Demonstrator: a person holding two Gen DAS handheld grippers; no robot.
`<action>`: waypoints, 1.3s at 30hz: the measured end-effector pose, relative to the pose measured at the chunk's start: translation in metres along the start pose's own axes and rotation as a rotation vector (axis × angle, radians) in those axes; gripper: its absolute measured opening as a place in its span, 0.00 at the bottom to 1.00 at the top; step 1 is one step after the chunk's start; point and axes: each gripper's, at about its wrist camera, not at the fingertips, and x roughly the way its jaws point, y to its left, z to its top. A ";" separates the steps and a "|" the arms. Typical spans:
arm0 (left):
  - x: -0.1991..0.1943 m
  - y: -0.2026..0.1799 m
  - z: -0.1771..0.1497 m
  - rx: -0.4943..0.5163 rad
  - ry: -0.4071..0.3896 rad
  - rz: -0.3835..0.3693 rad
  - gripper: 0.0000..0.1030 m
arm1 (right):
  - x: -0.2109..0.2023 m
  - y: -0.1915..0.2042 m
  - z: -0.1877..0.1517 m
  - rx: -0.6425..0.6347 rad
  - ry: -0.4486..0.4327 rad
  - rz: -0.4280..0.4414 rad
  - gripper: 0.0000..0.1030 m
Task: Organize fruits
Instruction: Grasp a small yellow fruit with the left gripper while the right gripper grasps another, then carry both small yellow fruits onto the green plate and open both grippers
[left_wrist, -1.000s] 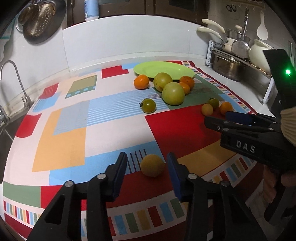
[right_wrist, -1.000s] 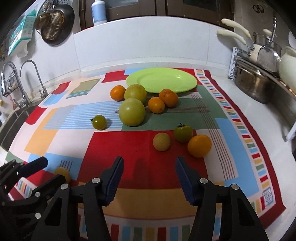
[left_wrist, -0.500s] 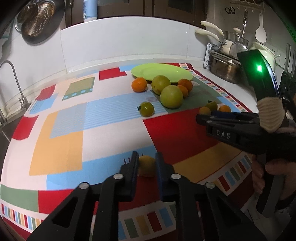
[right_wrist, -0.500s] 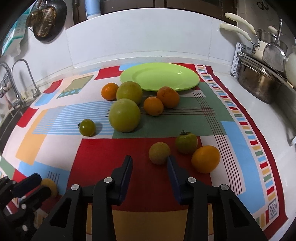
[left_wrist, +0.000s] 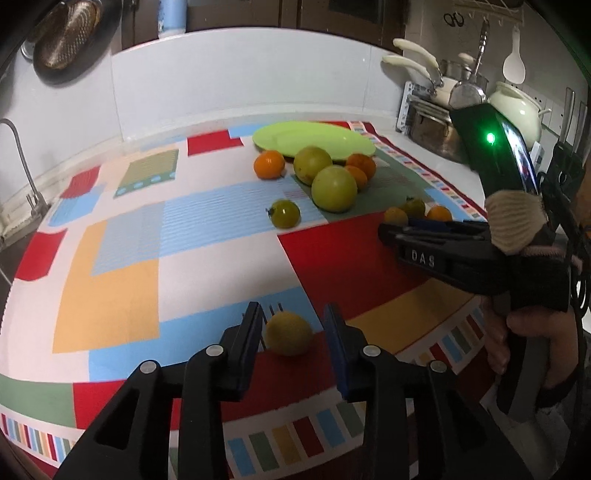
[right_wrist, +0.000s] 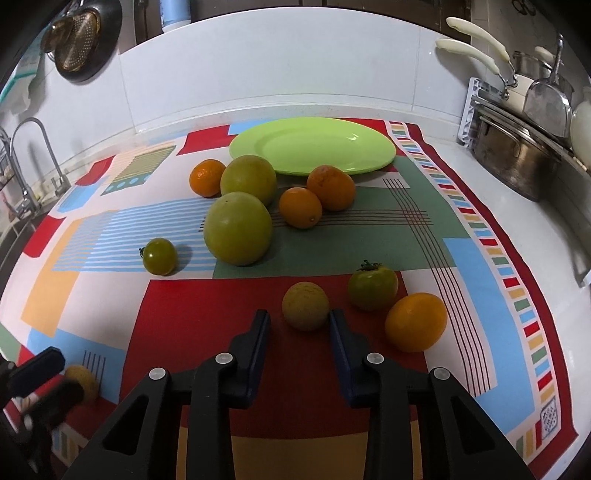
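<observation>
A small yellow fruit (left_wrist: 288, 332) lies on the patterned cloth between the fingers of my open left gripper (left_wrist: 293, 326); the left finger is at its side, the right one stands apart. My open right gripper (right_wrist: 299, 326) straddles the near side of a pale yellow-green round fruit (right_wrist: 305, 305). A green tomato (right_wrist: 372, 288) and an orange (right_wrist: 416, 321) lie just right of it. Two large green fruits (right_wrist: 237, 228), three oranges (right_wrist: 300, 207) and a small green tomato (right_wrist: 159, 256) lie before an empty green plate (right_wrist: 314, 146).
The colourful cloth (right_wrist: 369, 236) covers the counter. A steel pot (right_wrist: 515, 162) and dish rack stand at the right. A tap (right_wrist: 33, 162) and sink are at the left. The white wall runs behind the plate. The right gripper (left_wrist: 443, 243) shows in the left wrist view.
My left gripper had closed around the yellow fruit half a second ago and has opened again. My right gripper has moved forward to the pale round fruit and its fingers have narrowed.
</observation>
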 end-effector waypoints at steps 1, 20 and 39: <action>0.002 0.000 -0.001 0.002 0.007 0.003 0.33 | 0.000 0.000 0.000 -0.001 0.000 -0.001 0.32; 0.006 0.007 0.026 0.053 -0.004 -0.067 0.28 | -0.009 -0.001 0.001 0.041 -0.016 0.008 0.25; 0.024 0.028 0.113 0.234 -0.065 -0.235 0.28 | -0.057 0.012 0.034 0.165 -0.125 -0.100 0.25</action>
